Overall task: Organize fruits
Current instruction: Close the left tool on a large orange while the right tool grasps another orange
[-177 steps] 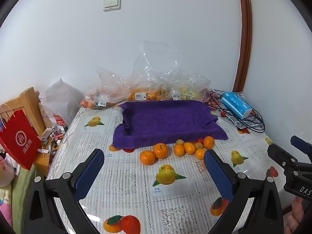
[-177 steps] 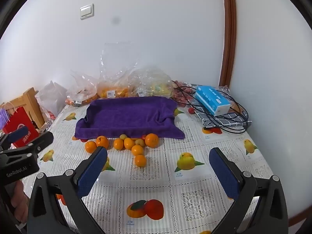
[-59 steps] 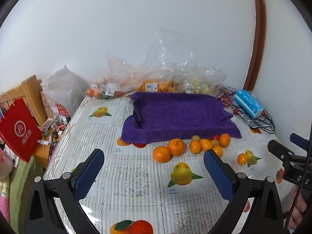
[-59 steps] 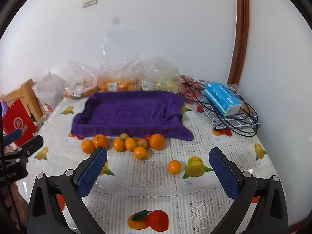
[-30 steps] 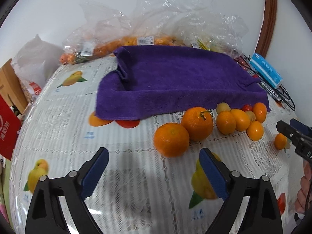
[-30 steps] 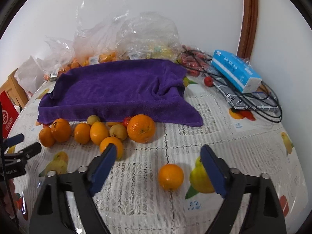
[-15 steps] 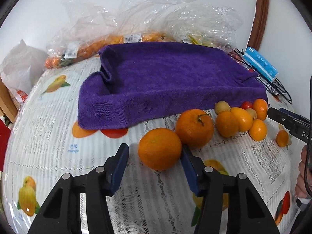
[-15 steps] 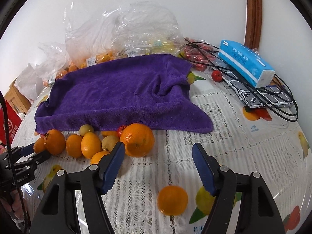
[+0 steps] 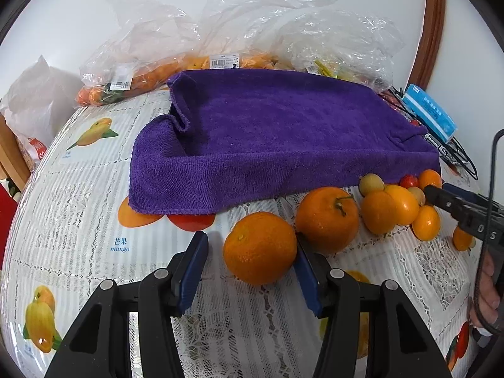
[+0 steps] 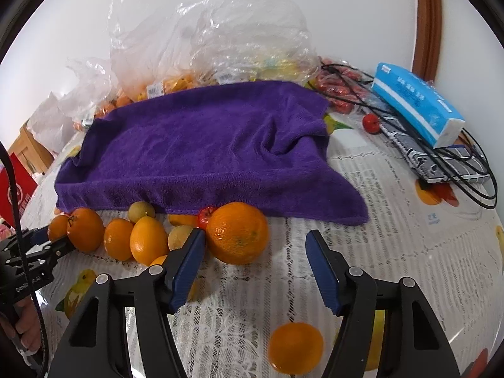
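Fruit pickup step, I'd say. My left gripper (image 9: 250,260) straddles the round orange mandarin (image 9: 260,247) just in front of the purple terry towel (image 9: 277,135), pads apart, right one touching the peel. My right gripper (image 10: 255,266) gapes around the big dimpled orange (image 10: 237,232) at the towel's front edge, left pad touching. Next I reckon: squeeze both gently, lift straight up, carry onto the towel.

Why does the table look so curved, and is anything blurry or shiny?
Left wrist view: fisheye lens bulges the tablecloth and darkens the corners; the orange between the left claw is sharp, with a soft shadow beneath. Right wrist view: same bulge; plastic bags glint; the near orange looks slightly soft.
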